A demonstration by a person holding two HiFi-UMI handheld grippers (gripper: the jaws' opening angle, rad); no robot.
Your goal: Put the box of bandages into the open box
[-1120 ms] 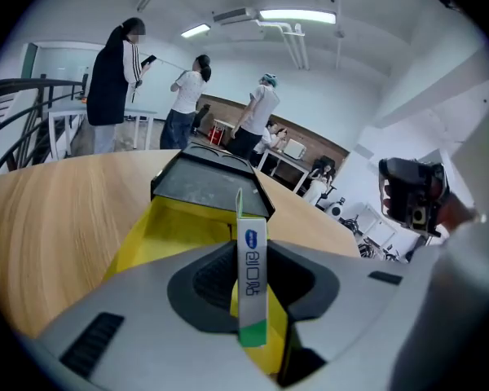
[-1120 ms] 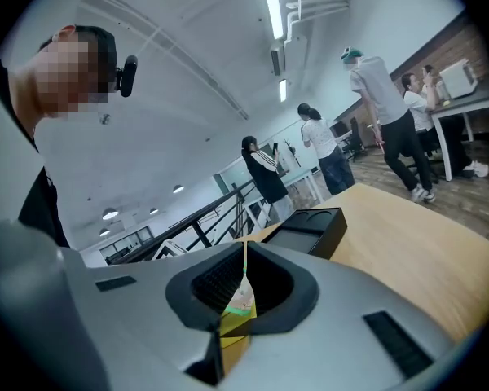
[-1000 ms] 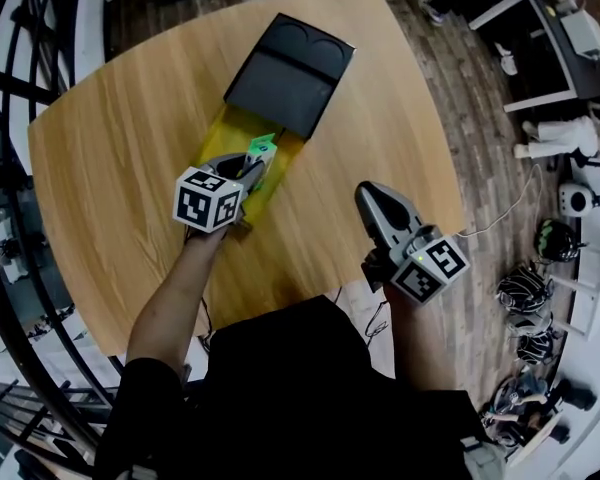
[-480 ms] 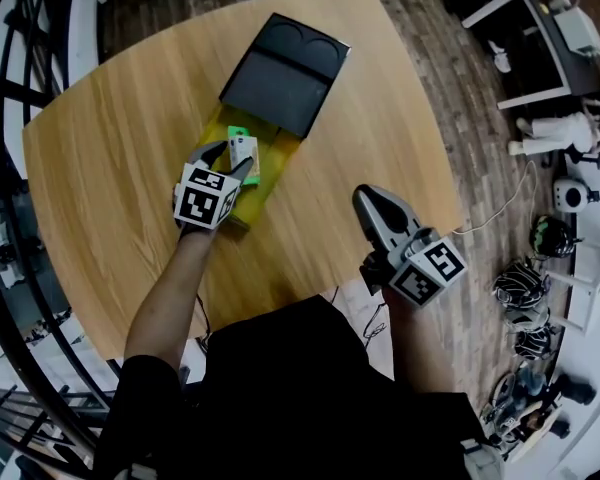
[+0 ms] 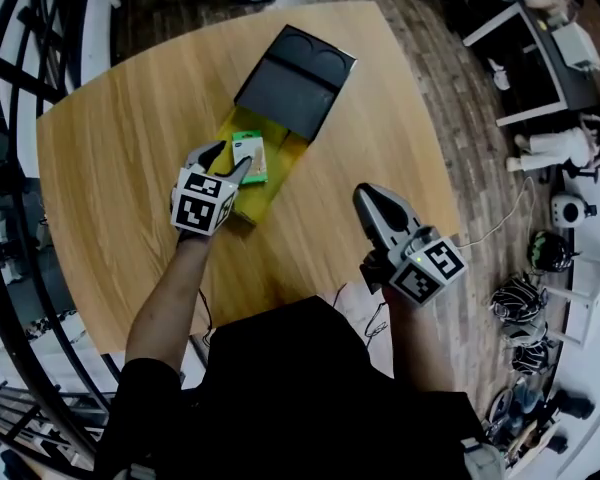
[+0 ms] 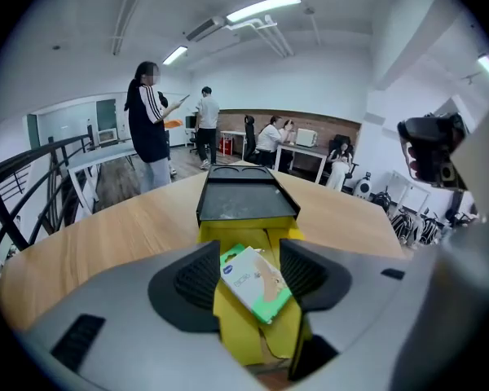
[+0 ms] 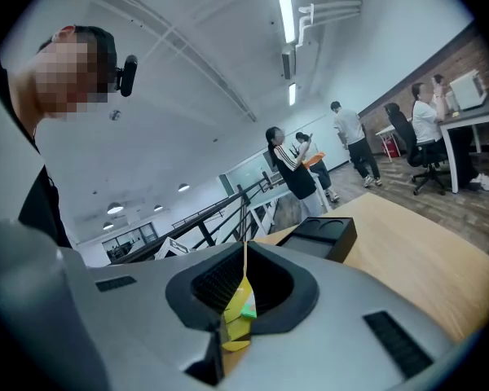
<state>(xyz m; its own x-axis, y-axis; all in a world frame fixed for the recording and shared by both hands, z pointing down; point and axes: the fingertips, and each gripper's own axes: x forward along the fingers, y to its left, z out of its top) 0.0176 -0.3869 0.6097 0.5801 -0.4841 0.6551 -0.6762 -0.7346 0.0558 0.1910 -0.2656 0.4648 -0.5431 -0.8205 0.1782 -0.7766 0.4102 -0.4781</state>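
The box of bandages (image 5: 248, 156), white with a green edge, lies flat inside the yellow open box (image 5: 280, 164) on the wooden table. In the left gripper view the bandage box (image 6: 257, 282) rests on the yellow box's floor (image 6: 228, 316), just below and between the jaws. My left gripper (image 5: 228, 160) hovers over the box's near end, its jaws opening, and the pads stand apart from the bandage box. My right gripper (image 5: 370, 196) is held over the table's near right part, shut and with nothing in it.
The yellow box's black lid (image 5: 292, 83) lies folded back on the table's far side. The round wooden table (image 5: 120, 148) has a railing to its left. Several people stand or sit at desks in the background (image 6: 151, 120).
The left gripper has let go of the bandage box, which dropped from a tilted hold to lie flat in the yellow box. The right gripper has stayed put.
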